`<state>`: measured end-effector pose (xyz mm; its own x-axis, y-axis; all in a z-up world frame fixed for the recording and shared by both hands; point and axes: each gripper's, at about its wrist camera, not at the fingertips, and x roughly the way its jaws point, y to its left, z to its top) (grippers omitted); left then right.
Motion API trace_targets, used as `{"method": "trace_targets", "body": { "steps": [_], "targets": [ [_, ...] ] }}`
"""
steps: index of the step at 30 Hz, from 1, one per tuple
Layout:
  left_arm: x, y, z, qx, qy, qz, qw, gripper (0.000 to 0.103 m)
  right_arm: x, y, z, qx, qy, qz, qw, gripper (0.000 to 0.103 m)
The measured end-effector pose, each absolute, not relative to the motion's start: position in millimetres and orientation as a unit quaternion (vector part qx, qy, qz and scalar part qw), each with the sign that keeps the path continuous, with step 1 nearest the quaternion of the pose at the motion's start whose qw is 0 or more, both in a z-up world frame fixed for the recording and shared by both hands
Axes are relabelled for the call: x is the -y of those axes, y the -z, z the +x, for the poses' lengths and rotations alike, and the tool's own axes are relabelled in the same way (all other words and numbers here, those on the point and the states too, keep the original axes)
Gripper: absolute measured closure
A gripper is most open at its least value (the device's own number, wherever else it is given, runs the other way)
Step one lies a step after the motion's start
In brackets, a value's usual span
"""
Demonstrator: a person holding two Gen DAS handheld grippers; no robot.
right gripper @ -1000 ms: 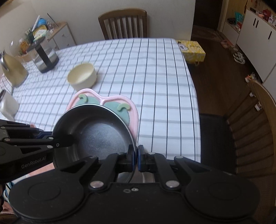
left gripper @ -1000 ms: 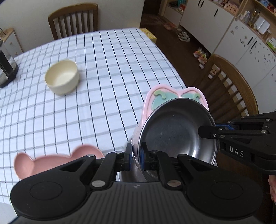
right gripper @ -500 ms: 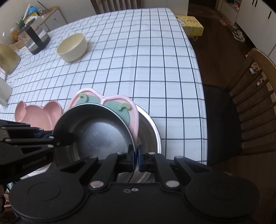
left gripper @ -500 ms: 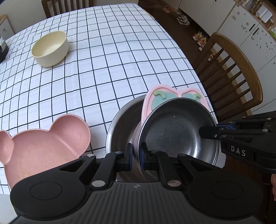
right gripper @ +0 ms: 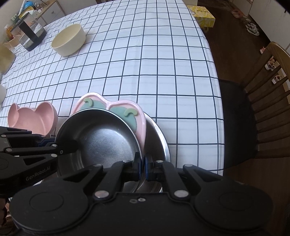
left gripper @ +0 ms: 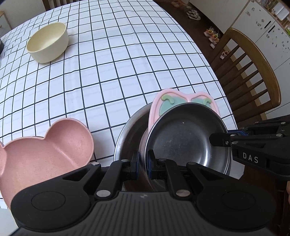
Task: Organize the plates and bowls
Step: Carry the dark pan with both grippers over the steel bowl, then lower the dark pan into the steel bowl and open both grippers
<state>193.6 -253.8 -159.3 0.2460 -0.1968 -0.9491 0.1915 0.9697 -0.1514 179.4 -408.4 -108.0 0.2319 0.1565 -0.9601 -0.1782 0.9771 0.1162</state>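
Nearest to me, the left tongs (left gripper: 143,164) were clamped on the near rim of a small round stainless-steel dish (left gripper: 184,138), and the right tongs (right gripper: 142,164) pinched the same stack from its other side, their blue pads pressed together on the rim. Each pair of tongs reached into the other's camera from the side. The steel dish sat tilted, nested against a pink heart-shaped plate with teal and green leaf shapes (left gripper: 170,99), which stood up behind it. Both rested inside a larger round stainless-steel bowl (left gripper: 129,138) that sat on the counter (left gripper: 126,59) close to its front edge; whether the stack's full weight lay in that bowl, I could not tell.

Just to the left of the big steel bowl sat a pink bear-shaped bowl with two round ears (left gripper: 41,156), standing apart from it on the white cloth with its black grid lines.

Farther back and to the left, well apart from the rest, stood a cream round bowl (left gripper: 48,41), upright and open. Beyond it, at the counter's far left corner, was a dark glass-and-metal jug (right gripper: 31,34). Off the counter's right side stood a brown wooden chair (left gripper: 253,76), and a yellow box (right gripper: 202,15) sat on the dark floor beyond.
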Motion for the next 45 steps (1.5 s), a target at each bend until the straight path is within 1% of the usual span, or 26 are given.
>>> {"method": "trace_targets", "body": {
  "steps": [12,20,28,32,39,42,43,44,45],
  "targets": [
    [254,163,195,-0.592,0.134,0.001,0.794,0.095,408,117,183,-0.616,-0.103,-0.013,0.781,0.097],
    [254,154,193,-0.577,0.136,0.003,0.806,0.095,406,109,181,-0.604,-0.104,-0.019,0.79,0.084],
    [246,138,182,-0.553,0.145,0.001,0.821,0.094,408,95,171,-0.587,-0.11,-0.02,0.801,0.079],
    [241,124,174,-0.53,0.147,-0.002,0.835,0.094,404,82,162,-0.567,-0.119,-0.024,0.815,0.074],
    [222,94,161,-0.489,0.144,-0.018,0.86,0.093,393,52,146,-0.521,-0.141,-0.026,0.842,0.068],
    [212,81,156,-0.47,0.138,-0.027,0.871,0.086,388,40,141,-0.501,-0.151,-0.028,0.852,0.065],
    [209,77,154,-0.463,0.137,-0.029,0.875,0.08,386,36,139,-0.494,-0.154,-0.028,0.855,0.063],
    [206,72,153,-0.456,0.133,-0.031,0.879,0.071,384,32,138,-0.487,-0.158,-0.028,0.859,0.061],
    [202,68,151,-0.45,0.13,-0.035,0.883,0.066,383,29,137,-0.48,-0.162,-0.027,0.862,0.061]
  ]
}}
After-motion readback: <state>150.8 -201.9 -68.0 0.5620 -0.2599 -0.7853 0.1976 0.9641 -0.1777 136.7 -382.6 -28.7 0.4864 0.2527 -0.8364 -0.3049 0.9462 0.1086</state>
